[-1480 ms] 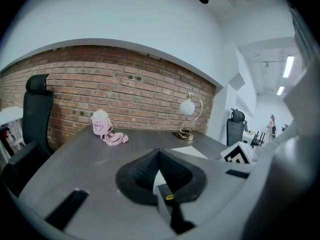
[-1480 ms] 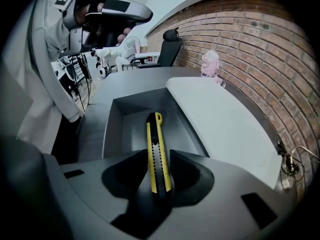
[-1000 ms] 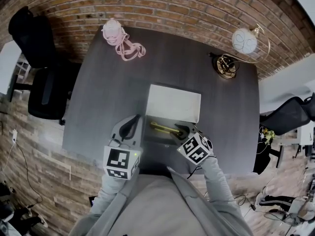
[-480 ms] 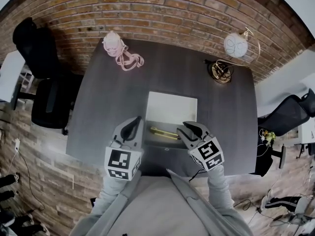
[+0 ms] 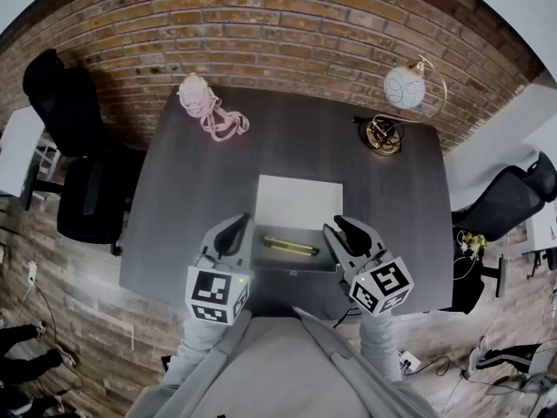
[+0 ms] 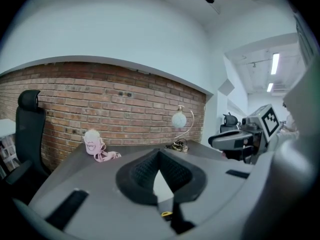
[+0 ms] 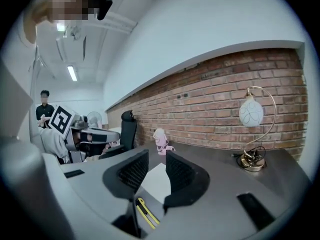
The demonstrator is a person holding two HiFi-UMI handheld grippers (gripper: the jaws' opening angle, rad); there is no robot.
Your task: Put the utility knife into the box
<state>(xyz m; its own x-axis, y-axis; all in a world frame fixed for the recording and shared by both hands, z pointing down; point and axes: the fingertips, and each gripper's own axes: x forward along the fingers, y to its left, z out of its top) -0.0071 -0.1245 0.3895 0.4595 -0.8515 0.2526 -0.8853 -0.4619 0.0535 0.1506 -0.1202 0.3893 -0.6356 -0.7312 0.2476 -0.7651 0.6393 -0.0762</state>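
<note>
The yellow, slim utility knife (image 5: 291,246) lies lengthwise on the floor of the shallow dark grey box (image 5: 294,270), which sits near the near edge of the dark grey counter (image 5: 191,190). The box's white flat lid (image 5: 298,200) lies open on its far side. Judged from this, the task's one step is done: the knife is in the box and nothing grips it. At most the hands are left to clear away; closing the lid is not asked for.

The right tongs (image 5: 338,227) hang just right of the box, above the counter. Their jaws stand apart, close to their widest, and have just been closing a little. Nothing is between the ribbed pads. In the right gripper view the knife (image 7: 145,211) shows low in the gap, lying well below and untouched.

The left tongs (image 5: 237,226) hover just left of the box. In the left gripper view (image 6: 159,154) their tips meet, with only a narrow wedge open behind them, and they hold nothing.
</note>
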